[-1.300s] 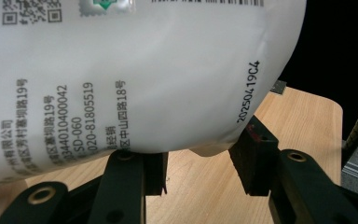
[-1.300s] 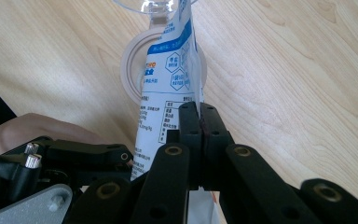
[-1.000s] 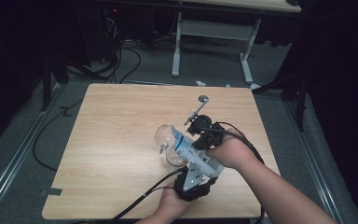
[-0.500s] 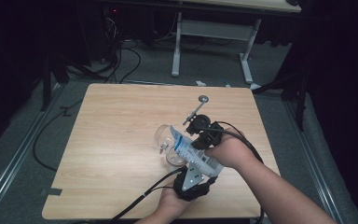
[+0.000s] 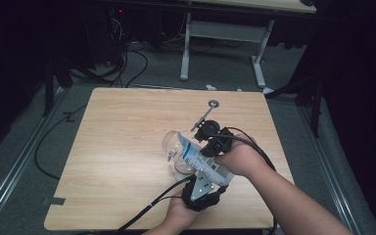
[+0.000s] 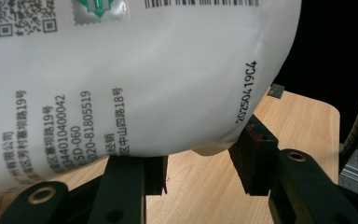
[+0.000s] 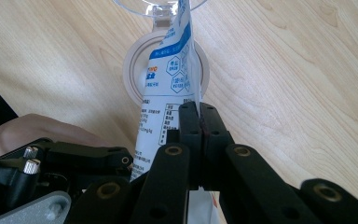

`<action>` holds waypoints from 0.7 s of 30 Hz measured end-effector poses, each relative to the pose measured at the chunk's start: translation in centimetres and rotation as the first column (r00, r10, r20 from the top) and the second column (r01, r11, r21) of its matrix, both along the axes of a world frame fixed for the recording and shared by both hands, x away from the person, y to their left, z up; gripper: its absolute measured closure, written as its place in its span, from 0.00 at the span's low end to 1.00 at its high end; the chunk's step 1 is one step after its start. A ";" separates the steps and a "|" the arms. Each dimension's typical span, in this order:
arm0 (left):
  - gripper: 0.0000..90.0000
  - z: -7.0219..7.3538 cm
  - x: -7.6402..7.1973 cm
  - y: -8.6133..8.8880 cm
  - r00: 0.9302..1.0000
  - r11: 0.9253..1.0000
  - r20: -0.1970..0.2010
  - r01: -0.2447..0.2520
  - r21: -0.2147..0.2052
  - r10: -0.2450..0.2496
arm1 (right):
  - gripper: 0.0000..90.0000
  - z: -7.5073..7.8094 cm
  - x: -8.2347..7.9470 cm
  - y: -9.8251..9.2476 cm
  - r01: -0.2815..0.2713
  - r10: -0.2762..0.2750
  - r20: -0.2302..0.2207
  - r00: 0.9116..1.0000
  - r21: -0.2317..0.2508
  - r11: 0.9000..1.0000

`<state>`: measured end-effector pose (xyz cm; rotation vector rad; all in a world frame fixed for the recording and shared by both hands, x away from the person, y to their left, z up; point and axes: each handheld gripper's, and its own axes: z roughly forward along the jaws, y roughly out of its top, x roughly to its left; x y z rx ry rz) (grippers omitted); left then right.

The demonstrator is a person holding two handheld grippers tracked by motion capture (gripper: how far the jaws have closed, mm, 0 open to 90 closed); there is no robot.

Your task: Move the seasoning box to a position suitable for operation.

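Observation:
A white pouch with blue print point(image 5: 198, 157) hangs tilted over the table, held by both grippers. In the right gripper view the pouch point(image 7: 168, 88) runs away from my right gripper point(image 7: 199, 121), whose jaws are shut on its side edge. My right gripper point(image 5: 203, 142) sits at the pouch's upper end in the high view. My left gripper point(image 5: 206, 175) holds the lower end. Its jaws stand part-way apart, with the bulging pouch point(image 6: 121, 79) pressed between the left gripper point(image 6: 200, 163). The pouch's top points at a clear cup point(image 5: 172, 145) and its rim point(image 7: 158, 7).
A pale round ring point(image 7: 135, 70) lies on the wooden table point(image 5: 122, 127) under the pouch. A thin metal rod with a round end point(image 5: 206, 113) lies just beyond the right gripper. Cables trail off the front edge. A desk frame point(image 5: 254, 54) stands on the floor beyond the table.

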<state>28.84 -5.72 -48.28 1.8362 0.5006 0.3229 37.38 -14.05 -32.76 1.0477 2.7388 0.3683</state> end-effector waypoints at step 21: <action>0.67 0.2 0.0 0.1 1.000 1.000 0.000 0.000 -0.011 0.000 | 1.00 0.3 0.0 0.2 -0.014 0.014 0.005 1.000 0.001 1.000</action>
